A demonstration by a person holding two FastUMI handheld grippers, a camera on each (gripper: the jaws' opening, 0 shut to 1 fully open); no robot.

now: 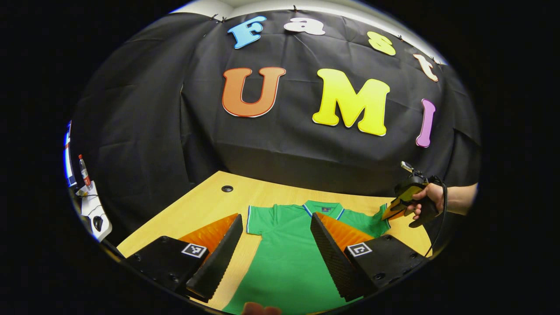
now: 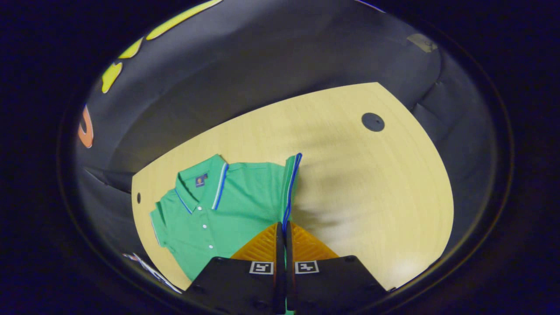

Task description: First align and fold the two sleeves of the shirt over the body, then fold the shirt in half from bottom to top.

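Pinching the sleeve (image 2: 289,188) of the green shirt (image 2: 227,205) between my right gripper (image 2: 283,232) jaws, I am holding its striped cuff edge just ahead of the clenched tips, while my left gripper (image 1: 275,245) is hanging released, jaws spread above the shirt body. I am risking a slip or a crooked fold if the thin cuff is sliding out. My left gripper view is showing the collar (image 1: 323,209) and table (image 1: 201,205); my right gripper view is showing the cuff grasp.

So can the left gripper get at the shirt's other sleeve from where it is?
Probably yes: the left gripper is open above the green shirt, and that sleeve lies flat on the table just ahead with nothing over it.
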